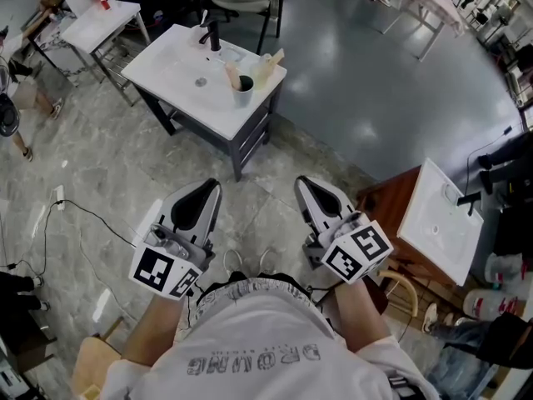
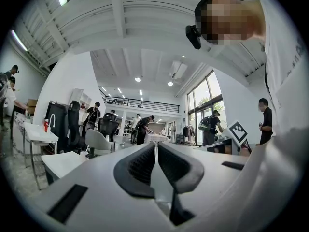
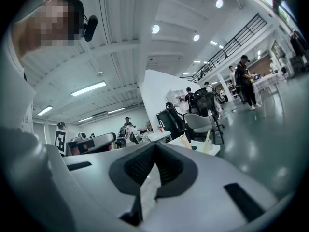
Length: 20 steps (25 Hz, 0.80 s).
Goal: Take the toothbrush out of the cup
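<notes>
A white sink table (image 1: 179,82) stands far ahead of me on the floor. Near its right corner is a pale cup (image 1: 243,92) with a dark inside. A beige toothbrush (image 1: 231,75) leans out of it to the left. In the right gripper view the cup (image 3: 193,148) is small and distant. My left gripper (image 1: 208,187) and right gripper (image 1: 306,182) are held close to my body, well short of the table. Both are shut with nothing between the jaws, as the left gripper view (image 2: 155,144) and right gripper view (image 3: 154,147) also show.
A black faucet (image 1: 214,36) and a cream bottle (image 1: 267,65) share the sink table. A second white basin (image 1: 441,219) on a brown stand sits at my right. A white side table (image 1: 100,22) is at the far left, and a cable (image 1: 83,211) lies across the floor. Several people stand in the background.
</notes>
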{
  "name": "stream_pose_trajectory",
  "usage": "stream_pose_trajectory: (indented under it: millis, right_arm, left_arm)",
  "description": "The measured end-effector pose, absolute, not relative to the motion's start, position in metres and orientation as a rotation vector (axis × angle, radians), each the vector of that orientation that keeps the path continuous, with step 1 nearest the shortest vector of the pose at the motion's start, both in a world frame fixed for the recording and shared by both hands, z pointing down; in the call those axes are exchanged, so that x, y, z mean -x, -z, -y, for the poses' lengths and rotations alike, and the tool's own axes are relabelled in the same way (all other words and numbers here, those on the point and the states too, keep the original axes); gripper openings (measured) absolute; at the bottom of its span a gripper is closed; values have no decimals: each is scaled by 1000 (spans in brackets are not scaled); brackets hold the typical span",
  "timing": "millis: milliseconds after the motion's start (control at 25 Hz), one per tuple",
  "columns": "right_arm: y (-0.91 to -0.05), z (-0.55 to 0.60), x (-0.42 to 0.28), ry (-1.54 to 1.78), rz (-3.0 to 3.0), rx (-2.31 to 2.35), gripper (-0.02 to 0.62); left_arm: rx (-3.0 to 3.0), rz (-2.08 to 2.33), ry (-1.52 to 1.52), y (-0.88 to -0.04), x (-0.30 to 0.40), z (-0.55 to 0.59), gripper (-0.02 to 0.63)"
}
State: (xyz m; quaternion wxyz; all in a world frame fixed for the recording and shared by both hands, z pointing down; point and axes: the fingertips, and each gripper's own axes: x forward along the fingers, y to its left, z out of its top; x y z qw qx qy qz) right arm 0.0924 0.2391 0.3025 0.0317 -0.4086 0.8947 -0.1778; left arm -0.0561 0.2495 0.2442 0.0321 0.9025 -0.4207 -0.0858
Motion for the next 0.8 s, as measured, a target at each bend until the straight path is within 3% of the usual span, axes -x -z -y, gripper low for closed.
stream_pose_trajectory:
  millis: [800]
  right_arm:
    - [-299, -227, -92, 518, -2758, 1281, 6]
  left_arm:
    - [-2787, 1265, 233, -249, 54, -235, 37]
